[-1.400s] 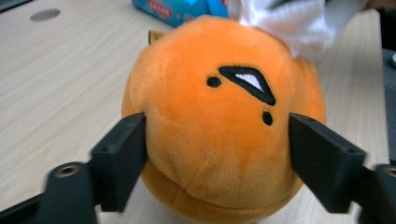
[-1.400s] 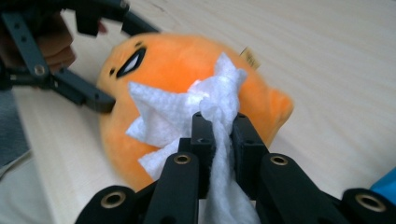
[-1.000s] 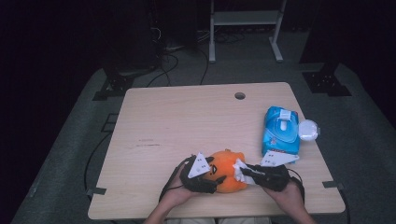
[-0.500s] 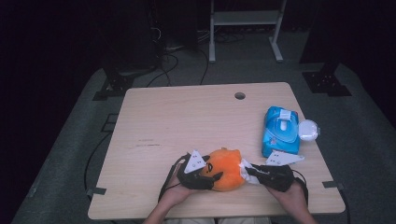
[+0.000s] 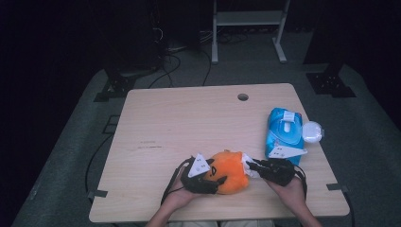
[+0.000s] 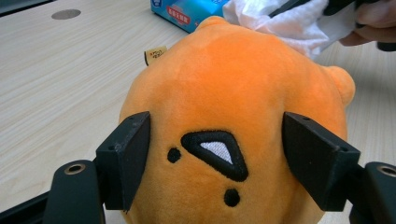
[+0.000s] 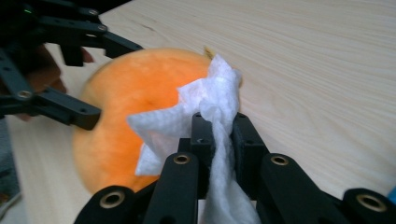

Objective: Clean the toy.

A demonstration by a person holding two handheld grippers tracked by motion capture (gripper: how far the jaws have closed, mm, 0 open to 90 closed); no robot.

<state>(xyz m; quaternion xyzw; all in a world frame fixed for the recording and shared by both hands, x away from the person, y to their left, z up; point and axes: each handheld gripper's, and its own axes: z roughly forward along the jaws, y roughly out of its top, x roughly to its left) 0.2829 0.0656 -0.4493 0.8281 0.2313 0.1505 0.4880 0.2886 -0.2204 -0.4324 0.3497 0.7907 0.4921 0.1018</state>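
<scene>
Orange plush toy (image 5: pixel 229 171) sits near the front edge of the pale wood table (image 5: pixel 189 123), clamped between the pads of the left claw (image 5: pixel 215 177). The left gripper view alone shows its stitched black face; the right gripper view shows plain orange fur. There the right claw (image 7: pixel 218 126) pinches a white wipe (image 7: pixel 187 119) against the toy. A blue wipes pack (image 5: pixel 283 132) lies just beyond the right claw.

Blue wipes pack (image 5: pixel 284 134) w/ round white lid (image 5: pixel 312 132) beside it; table (image 5: pixel 189 123) has cable hole (image 5: pixel 243 97).
</scene>
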